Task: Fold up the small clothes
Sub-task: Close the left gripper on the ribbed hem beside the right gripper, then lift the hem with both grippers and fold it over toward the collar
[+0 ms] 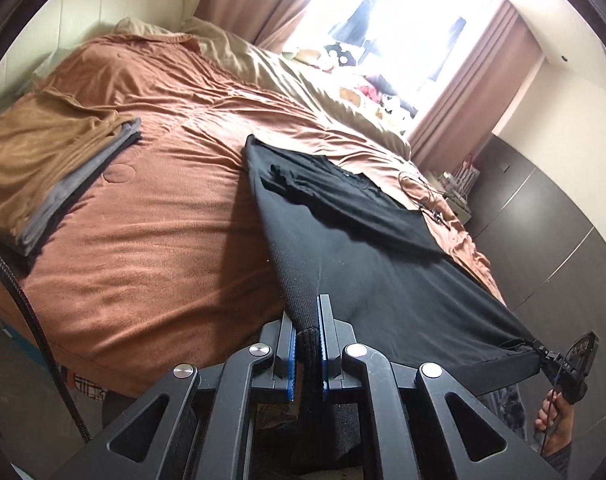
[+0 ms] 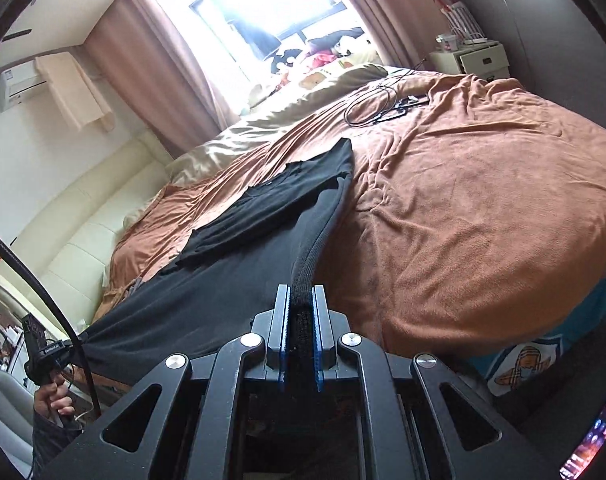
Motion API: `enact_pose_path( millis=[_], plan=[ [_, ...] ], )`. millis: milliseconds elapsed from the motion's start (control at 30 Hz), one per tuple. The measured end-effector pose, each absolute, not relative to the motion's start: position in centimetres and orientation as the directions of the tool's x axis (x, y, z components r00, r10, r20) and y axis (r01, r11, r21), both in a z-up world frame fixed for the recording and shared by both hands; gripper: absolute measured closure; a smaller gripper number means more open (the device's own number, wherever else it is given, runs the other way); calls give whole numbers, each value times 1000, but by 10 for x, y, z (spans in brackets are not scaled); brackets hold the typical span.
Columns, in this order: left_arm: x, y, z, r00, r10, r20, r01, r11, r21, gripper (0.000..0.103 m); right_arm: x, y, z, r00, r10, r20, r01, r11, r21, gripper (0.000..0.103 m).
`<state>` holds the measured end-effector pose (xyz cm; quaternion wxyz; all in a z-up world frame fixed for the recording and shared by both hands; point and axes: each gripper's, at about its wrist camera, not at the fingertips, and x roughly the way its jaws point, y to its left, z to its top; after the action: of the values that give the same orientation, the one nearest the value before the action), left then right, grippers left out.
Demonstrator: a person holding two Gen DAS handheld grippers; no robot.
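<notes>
A black knit garment (image 1: 383, 280) lies stretched over the brown bedspread, its sleeves folded in across the top; it also shows in the right wrist view (image 2: 239, 288). My left gripper (image 1: 307, 312) is shut on one bottom corner of its ribbed hem, off the bed's near edge. My right gripper (image 2: 301, 300) is shut on the other bottom corner. Each gripper shows in the other's view, the right one at the lower right (image 1: 543, 350) and the left one at the lower left (image 2: 69, 344), with the hem pulled taut between them.
A stack of folded clothes (image 1: 51, 168), tan over grey, sits on the bed's left side. A coiled black cable (image 2: 379, 104) lies near the far pillows. A white nightstand (image 2: 475, 56) stands by the bed. Curtains and a bright window are behind.
</notes>
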<state>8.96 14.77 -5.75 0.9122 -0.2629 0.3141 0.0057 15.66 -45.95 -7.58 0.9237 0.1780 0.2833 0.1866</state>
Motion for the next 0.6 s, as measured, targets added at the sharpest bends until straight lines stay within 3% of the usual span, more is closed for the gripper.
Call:
enact_pose_path(
  millis=[600],
  plan=[
    [11, 132, -83, 795, -166, -583, -178, 856, -485, 95, 84, -471, -106, 747, 475, -465, -253, 850, 462, 97]
  ],
)
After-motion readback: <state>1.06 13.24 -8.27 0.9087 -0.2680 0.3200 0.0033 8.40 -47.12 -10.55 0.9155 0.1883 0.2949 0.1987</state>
